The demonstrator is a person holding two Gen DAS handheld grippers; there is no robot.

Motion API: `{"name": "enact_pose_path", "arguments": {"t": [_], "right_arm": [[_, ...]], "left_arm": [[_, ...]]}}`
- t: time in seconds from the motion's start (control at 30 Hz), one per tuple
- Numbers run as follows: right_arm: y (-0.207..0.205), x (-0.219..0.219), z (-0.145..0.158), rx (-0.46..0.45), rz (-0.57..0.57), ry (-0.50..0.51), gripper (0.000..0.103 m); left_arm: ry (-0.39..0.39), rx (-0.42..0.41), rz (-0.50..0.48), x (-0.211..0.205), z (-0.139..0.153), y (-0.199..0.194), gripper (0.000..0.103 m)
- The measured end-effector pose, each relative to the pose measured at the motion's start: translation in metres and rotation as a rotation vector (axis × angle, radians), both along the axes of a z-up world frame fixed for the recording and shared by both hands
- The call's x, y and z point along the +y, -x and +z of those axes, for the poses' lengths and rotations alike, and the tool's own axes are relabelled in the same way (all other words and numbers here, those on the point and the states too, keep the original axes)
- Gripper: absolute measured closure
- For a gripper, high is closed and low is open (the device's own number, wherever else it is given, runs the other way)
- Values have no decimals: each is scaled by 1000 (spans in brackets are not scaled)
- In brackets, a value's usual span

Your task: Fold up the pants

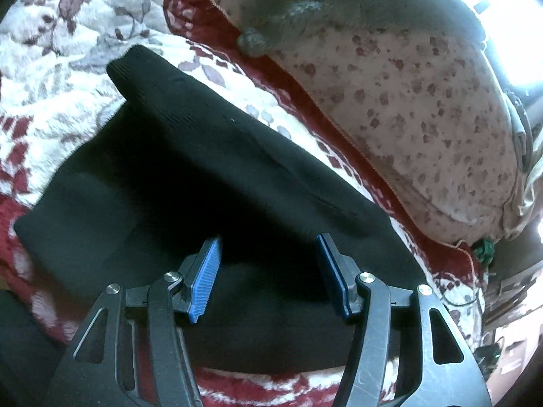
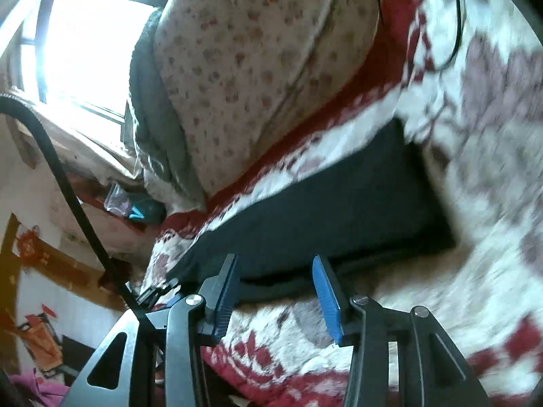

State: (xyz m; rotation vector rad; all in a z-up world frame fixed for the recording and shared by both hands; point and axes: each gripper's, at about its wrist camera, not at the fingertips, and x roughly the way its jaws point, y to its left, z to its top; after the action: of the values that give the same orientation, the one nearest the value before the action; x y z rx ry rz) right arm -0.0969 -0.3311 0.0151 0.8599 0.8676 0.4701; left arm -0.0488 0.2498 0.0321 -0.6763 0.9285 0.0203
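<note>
pants (image 1: 210, 176) folded on blanket (image 1: 68, 108), left tongs (image 1: 268, 247) and right tongs (image 2: 275, 268) both apart, empty

Black pants (image 1: 190, 176), folded, on floral bed blanket (image 1: 68, 34); left gripper (image 1: 268, 247) above them, jaws apart; spotted pillow (image 1: 407, 108) beyond.

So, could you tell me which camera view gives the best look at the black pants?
The left wrist view: the black pants fill the middle of the picture, sharp enough to show layered folds and ribbed fabric. The right wrist view shows the same pants smaller and motion-blurred, as a dark flat slab on the blanket.
</note>
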Motion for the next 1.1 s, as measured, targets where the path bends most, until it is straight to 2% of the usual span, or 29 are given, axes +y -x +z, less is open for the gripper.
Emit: {"name": "enact_pose_path", "arguments": {"t": [0.07,0.13,0.2,0.4,0.5,0.63,0.73,0.77,0.83,0.93,1.1], "right_arm": [[-5,5,-10,22,-14,-34,60],[-10,8,-20,47,-16,-128,61],[-13,12,-26,74,-8,-174,60],[-21,18,-37,150,-20,-131,61],[-25,19,-40,163,-30,-120,61],[-33,15,-45,143,-102,-145,61],[-34,16,-46,76,-128,-134,75],[-35,15,-46,49,-132,-139,83],[-36,13,-48,15,-150,-169,90],[-37,5,-49,-16,-164,-219,95],[-43,-1,-24,-92,-155,-226,96]], "left_arm": [[4,-2,4,-1,0,-2,47],[20,-2,2,0,0,-3,47],[30,1,1,1,-1,-5,46],[32,5,0,1,-3,-9,46],[40,8,3,1,-5,-12,46],[57,11,9,0,-6,-19,46],[70,-15,15,-2,-3,-24,46],[72,-37,22,-2,-2,-25,48],[27,-34,30,-4,2,-30,84],[9,-43,11,-5,10,-34,95],[-21,-80,-15,-9,38,-29,97]]}}
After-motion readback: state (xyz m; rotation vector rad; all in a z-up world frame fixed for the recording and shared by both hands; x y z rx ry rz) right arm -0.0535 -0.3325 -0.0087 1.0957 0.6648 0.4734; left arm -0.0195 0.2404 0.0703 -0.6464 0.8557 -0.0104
